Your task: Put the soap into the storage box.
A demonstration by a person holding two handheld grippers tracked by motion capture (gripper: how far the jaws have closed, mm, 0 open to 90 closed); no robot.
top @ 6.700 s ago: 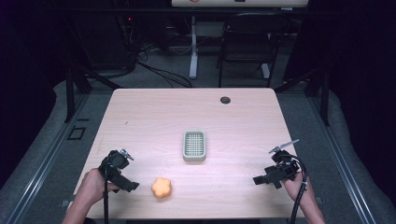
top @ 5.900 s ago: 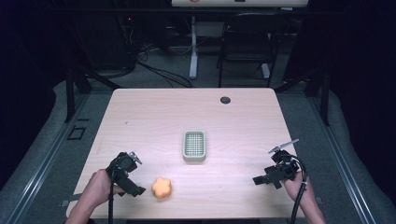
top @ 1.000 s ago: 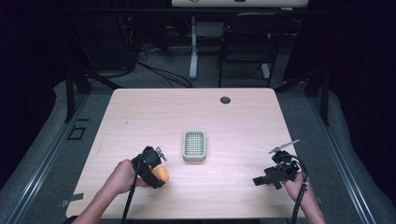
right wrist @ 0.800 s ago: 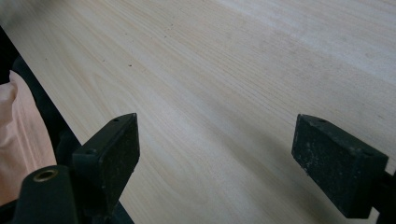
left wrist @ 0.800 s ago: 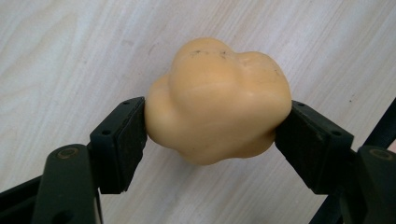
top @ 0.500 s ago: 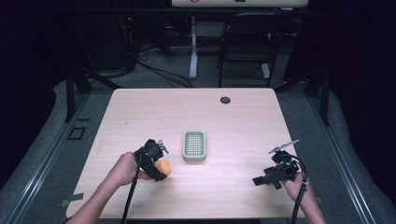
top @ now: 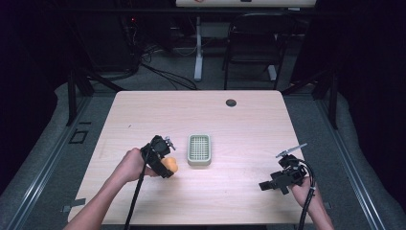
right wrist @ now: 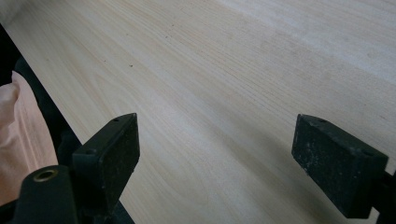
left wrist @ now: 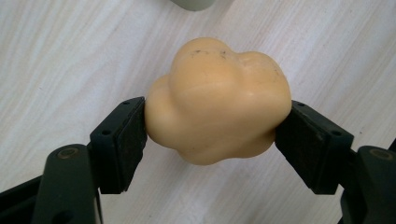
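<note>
The lump (left wrist: 217,100), a knobbly pale-orange thing with a few dark specks on top, sits between the jaws of your left gripper (left wrist: 212,135), and both black pads press against its sides, so you are holding it. In the high view the lump (top: 170,165) shows as a small orange spot at the tip of your left gripper (top: 163,160), just left of the tray (top: 199,149) and near the middle of the table (top: 239,124). Whether it rests on the wood or hangs just above it is hard to tell from either view; the pale grain runs close beneath it. The tray is a small grey-green rectangle with a gridded inside, lying flat with its long sides running away from you, and a corner of it (left wrist: 196,3) shows at the top edge of the left gripper view. Your left hand (top: 128,165) wraps the gripper from behind, its cable trailing back toward you. Well apart, near the table's right front corner, your right gripper (top: 275,182) is low over the wood in your right hand (top: 302,190). Its jaws stand wide, with bare table between the pads (right wrist: 109,149). A small dark disc (top: 231,102) lies far off near the table's back edge.
</note>
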